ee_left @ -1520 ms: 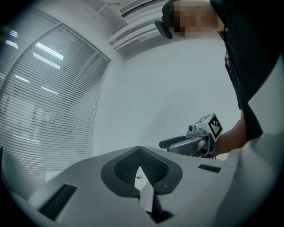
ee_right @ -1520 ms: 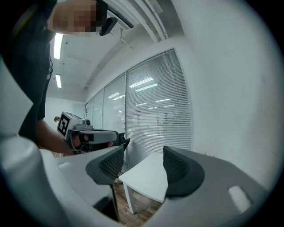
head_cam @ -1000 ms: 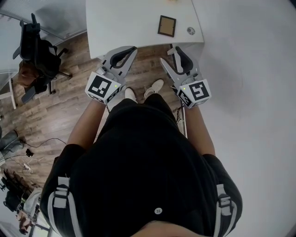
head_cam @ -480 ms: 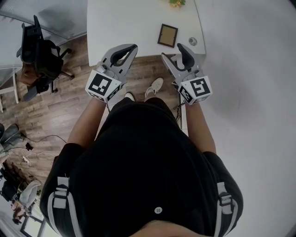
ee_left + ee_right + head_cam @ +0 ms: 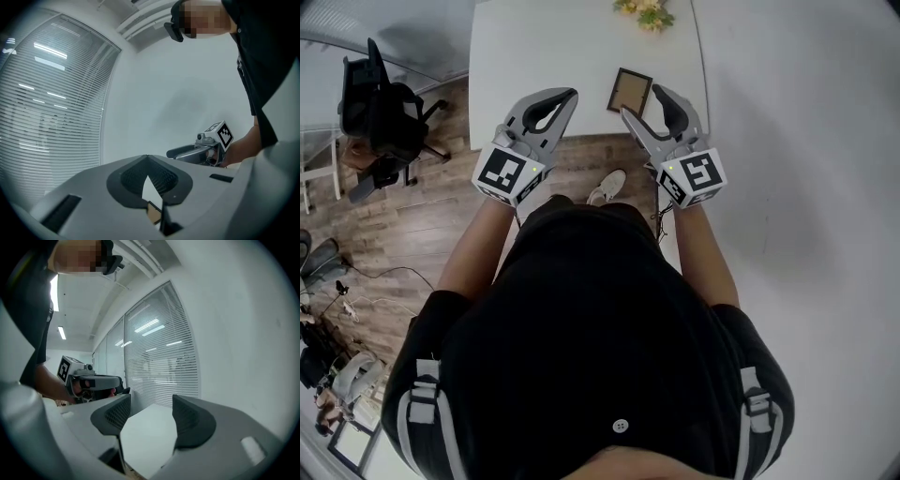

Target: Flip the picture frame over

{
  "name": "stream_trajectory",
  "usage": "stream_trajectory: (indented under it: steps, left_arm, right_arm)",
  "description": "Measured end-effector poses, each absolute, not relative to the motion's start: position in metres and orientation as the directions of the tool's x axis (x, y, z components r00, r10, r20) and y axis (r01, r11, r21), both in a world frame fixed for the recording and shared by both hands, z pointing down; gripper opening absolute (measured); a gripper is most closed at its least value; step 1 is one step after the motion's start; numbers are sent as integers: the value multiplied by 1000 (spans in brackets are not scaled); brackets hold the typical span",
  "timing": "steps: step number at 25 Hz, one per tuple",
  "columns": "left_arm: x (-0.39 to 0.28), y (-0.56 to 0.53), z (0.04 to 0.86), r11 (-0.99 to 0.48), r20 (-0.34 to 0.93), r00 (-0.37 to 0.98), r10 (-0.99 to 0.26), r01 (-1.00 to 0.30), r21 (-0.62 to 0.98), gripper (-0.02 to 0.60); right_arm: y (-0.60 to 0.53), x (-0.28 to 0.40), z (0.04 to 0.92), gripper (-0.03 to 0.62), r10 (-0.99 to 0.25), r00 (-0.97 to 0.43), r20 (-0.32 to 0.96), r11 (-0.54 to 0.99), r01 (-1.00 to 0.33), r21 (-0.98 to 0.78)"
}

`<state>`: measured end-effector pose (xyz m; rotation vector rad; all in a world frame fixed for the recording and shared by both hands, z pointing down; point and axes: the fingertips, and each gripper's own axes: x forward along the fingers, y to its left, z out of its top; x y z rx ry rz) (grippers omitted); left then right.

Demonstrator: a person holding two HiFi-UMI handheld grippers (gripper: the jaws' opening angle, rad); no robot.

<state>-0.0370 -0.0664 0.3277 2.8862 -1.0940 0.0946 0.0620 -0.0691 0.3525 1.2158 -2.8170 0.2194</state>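
A small brown picture frame (image 5: 629, 91) lies flat on the white table (image 5: 534, 47), near its front right corner. My right gripper (image 5: 645, 105) hangs just in front of and to the right of the frame, jaws wide open and empty; between them the right gripper view (image 5: 150, 413) shows only white tabletop. My left gripper (image 5: 569, 95) is at the table's front edge, left of the frame, its tips together on nothing. In the left gripper view (image 5: 147, 159) a sliver of the frame (image 5: 152, 213) shows through the slit below the pads.
A bunch of flowers (image 5: 644, 11) stands at the table's far side behind the frame. A black office chair (image 5: 380, 103) sits on the wood floor to the left. A white wall (image 5: 806, 141) runs along the right. The person's shoe (image 5: 605, 187) is below the table edge.
The person has stepped toward the table. Both grippers have come forward from over the floor to its front edge, and the frame now lies right beside the right gripper's jaws.
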Motion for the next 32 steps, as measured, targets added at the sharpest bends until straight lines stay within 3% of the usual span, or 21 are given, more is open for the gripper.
stream_trajectory:
  steps: [15,32]
  left_arm:
    - [-1,-114,342,-707,116,706,-699,-706,33,5]
    - [2,-182,390,-873,136,871,-472,-483,68,5]
  right_arm:
    - [-126,102,378,273,-691,-709,145,691,-706,-157]
    - [-185,94,484,273,-779,-474,410,419,-880,-222]
